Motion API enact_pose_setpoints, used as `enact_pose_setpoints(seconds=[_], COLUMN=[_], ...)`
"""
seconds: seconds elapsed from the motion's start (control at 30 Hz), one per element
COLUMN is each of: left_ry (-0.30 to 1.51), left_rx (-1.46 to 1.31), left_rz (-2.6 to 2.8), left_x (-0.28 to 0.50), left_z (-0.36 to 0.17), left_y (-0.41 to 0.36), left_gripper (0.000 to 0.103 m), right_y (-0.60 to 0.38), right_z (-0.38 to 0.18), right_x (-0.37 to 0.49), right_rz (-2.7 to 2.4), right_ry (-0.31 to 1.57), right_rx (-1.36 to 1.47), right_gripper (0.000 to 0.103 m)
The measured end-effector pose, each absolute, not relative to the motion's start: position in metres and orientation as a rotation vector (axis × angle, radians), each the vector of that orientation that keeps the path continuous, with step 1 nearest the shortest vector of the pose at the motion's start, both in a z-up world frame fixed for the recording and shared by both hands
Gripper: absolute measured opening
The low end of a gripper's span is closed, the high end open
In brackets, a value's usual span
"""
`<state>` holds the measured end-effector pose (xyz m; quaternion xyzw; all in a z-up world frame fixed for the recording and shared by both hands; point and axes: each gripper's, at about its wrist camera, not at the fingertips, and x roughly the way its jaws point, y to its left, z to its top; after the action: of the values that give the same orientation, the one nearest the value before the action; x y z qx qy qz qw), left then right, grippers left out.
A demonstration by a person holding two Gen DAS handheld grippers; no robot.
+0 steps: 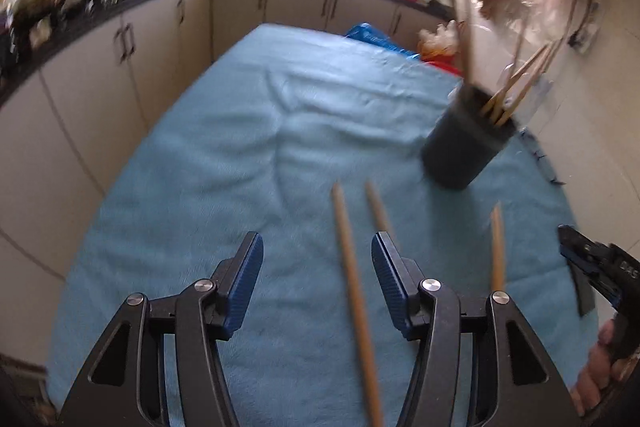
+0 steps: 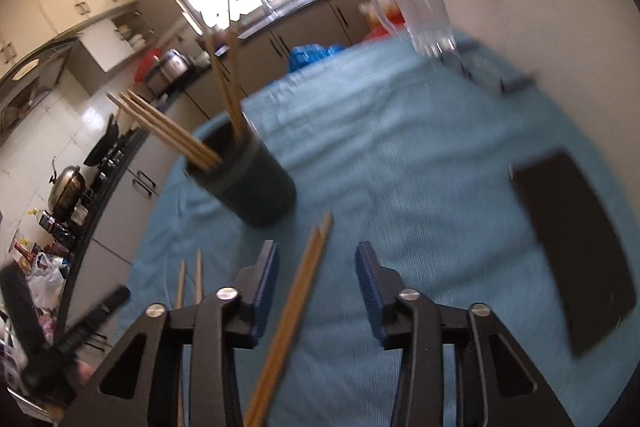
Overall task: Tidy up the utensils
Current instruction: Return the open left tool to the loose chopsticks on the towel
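Left tongs [image 1: 316,267] stood half open over the blue-clothed surface [image 1: 200,187], pads pressing on nothing, one loose chopstick [image 1: 352,279] lying between them and a second [image 1: 378,213] running under the right-hand pad. Right tongs [image 2: 316,283] likewise gaped, narrower, around a close pair of chopsticks [image 2: 298,301] lying on the cloth, ungripped. Could easily have caught only one stick of the pair, or pinched cloth along with the wood and dragged a fold. Could also have knocked tongs together, working so near each other. Farther off stood the dark cup [image 2: 248,183], already bristling with leaning chopsticks [image 2: 172,133]; might well have tipped if nudged on the soft cloth, or had its sticks block new ones.
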<state>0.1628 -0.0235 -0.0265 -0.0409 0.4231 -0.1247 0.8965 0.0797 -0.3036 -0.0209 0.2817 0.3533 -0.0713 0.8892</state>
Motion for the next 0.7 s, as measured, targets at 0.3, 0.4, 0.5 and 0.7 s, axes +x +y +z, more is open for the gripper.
enact_pose_setpoints(seconds=[0.3,0.4,0.5,0.7], left_ry=[0.902,0.916,0.915,0.913], left_rx=[-0.114,-0.124,-0.141,-0.157], left_rz=[-0.253,-0.279,-0.286,-0.305], left_x=[0.157,0.16,0.159,0.161], left_z=[-0.055,-0.058,-0.058,-0.057], left_y=[-0.011,-0.009,-0.007,-0.007], left_gripper=[0.055,0.055,0.055,0.055], right_y=[-0.287,-0.289,-0.288,-0.278], right_z=[-0.045,-0.05,-0.051,-0.056], right_x=[0.059,0.06,0.071,0.105], right_rz=[-0.142,-0.157,-0.154,-0.155], right_ry=[0.834,0.86,0.889,0.95], right_rx=[0.643,0.68,0.688,0.656], right_gripper=[0.028,0.026,0.025,0.02])
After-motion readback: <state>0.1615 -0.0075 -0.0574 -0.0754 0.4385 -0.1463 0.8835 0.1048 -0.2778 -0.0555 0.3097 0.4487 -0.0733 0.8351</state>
